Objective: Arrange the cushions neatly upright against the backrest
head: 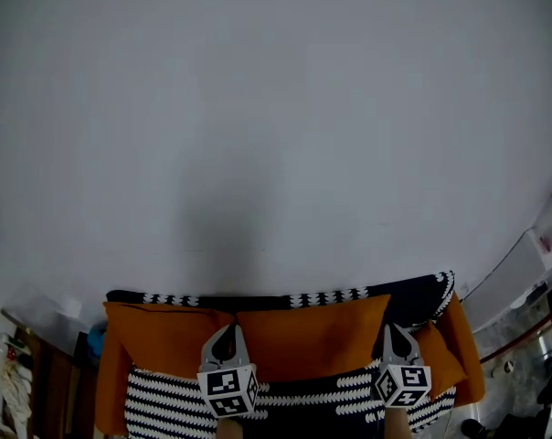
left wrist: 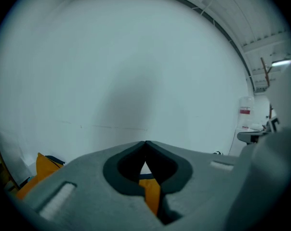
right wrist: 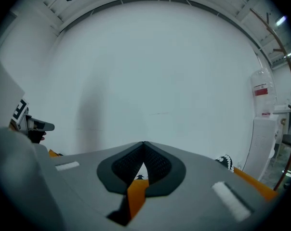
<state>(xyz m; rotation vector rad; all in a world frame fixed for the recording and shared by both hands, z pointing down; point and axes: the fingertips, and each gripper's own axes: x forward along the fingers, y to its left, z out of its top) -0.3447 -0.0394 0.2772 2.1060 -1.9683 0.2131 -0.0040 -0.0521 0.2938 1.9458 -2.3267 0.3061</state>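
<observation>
In the head view, three orange cushions stand in a row against the backrest [head: 258, 298] of a sofa with a black-and-white patterned cover. My left gripper [head: 226, 331] is shut on the upper left corner of the middle orange cushion [head: 313, 337], and my right gripper [head: 393, 329] is shut on its upper right corner. In the left gripper view, a fold of orange fabric [left wrist: 151, 192] is pinched between the closed jaws of the left gripper [left wrist: 145, 143]. The right gripper [right wrist: 144, 143] likewise clamps orange fabric [right wrist: 136, 194]. Another orange cushion [head: 157, 332] stands to the left and one [head: 450, 355] to the right.
A plain white wall [head: 276, 135] rises right behind the sofa. A white cabinet-like unit [head: 523, 273] stands at the right, with a white container bearing a red label [right wrist: 261, 95] on it. Dark clutter [head: 20, 355] sits at the sofa's left end.
</observation>
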